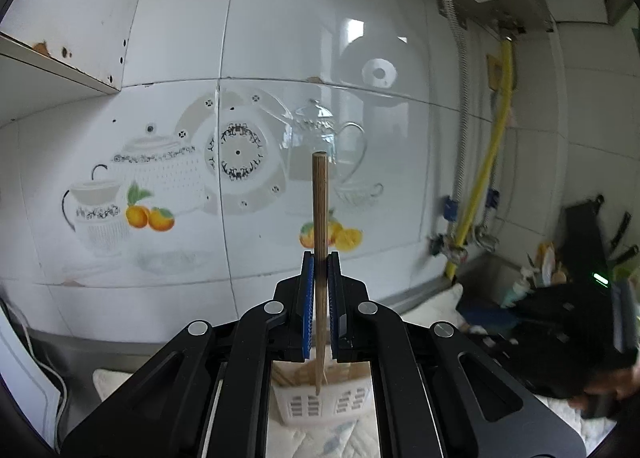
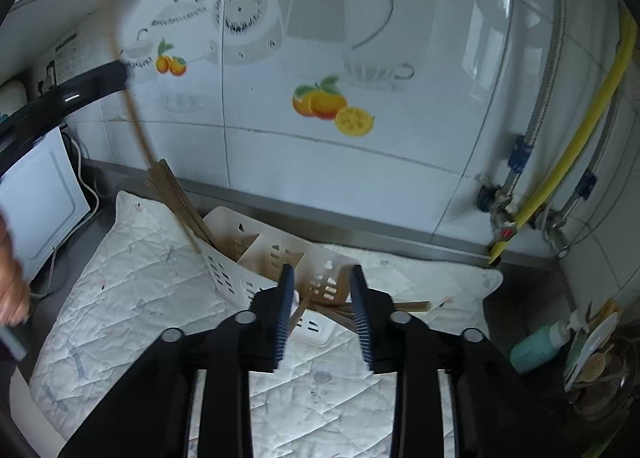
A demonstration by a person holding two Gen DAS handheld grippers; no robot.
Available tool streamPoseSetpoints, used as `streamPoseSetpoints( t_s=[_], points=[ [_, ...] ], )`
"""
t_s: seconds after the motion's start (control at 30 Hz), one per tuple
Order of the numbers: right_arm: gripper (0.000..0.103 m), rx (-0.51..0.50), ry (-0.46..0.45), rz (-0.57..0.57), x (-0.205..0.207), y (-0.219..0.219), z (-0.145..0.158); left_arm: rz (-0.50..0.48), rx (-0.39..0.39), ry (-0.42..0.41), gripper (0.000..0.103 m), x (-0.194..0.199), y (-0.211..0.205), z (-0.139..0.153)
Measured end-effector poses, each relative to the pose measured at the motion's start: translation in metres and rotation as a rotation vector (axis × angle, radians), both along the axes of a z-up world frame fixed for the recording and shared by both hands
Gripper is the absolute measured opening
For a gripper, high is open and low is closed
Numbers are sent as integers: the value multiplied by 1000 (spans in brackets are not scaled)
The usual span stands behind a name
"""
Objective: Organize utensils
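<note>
Chopstick (image 1: 320, 218) stands upright, pinched in the left hand-held gripper (image 1: 320, 262), its tip just above the white caddy (image 1: 320, 404) below the fingers. A loose pinch could let it slide or tilt and miss the slot. Right hand-held gripper (image 2: 322, 290) hangs wide and empty, with scattered chopsticks (image 2: 384, 308) and a spatula (image 2: 330, 290) ahead of it on the quilted mat (image 2: 132, 266) covering the tabletop.
</note>
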State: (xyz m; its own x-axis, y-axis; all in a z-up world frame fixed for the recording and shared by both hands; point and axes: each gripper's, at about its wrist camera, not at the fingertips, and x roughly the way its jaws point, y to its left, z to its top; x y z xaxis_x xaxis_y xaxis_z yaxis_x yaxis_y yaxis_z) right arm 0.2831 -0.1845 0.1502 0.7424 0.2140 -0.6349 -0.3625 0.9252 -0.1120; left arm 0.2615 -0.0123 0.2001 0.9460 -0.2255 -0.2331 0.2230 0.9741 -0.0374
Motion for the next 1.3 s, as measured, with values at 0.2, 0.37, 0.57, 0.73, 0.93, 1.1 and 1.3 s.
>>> streamPoseSetpoints(
  t_s=[0.2,0.37,0.57,0.73,0.93,1.1,1.3],
  points=[
    [38,16,-64,20,-29,-8,2,29,-44,22,5,34,2,-16],
    [40,41,-71,29,-45,-14,-10,45,-63,73,5,54,1,-39],
    [42,32,-75,23,-59,-18,-28,22,-103,143,5,69,4,-61],
    [43,64,-61,17,-69,-21,-41,2,-91,157,6,67,-1,-66],
    [45,76,-47,12,-86,-20,-51,-7,-75,150,20,54,-5,-61],
    [50,85,-51,-9,-103,-21,-58,4,-74,137,37,33,0,-56],
    [58,122,-40,-32,-128,-25,-70,36,-86,126,61,-11,14,-55]
  ],
)
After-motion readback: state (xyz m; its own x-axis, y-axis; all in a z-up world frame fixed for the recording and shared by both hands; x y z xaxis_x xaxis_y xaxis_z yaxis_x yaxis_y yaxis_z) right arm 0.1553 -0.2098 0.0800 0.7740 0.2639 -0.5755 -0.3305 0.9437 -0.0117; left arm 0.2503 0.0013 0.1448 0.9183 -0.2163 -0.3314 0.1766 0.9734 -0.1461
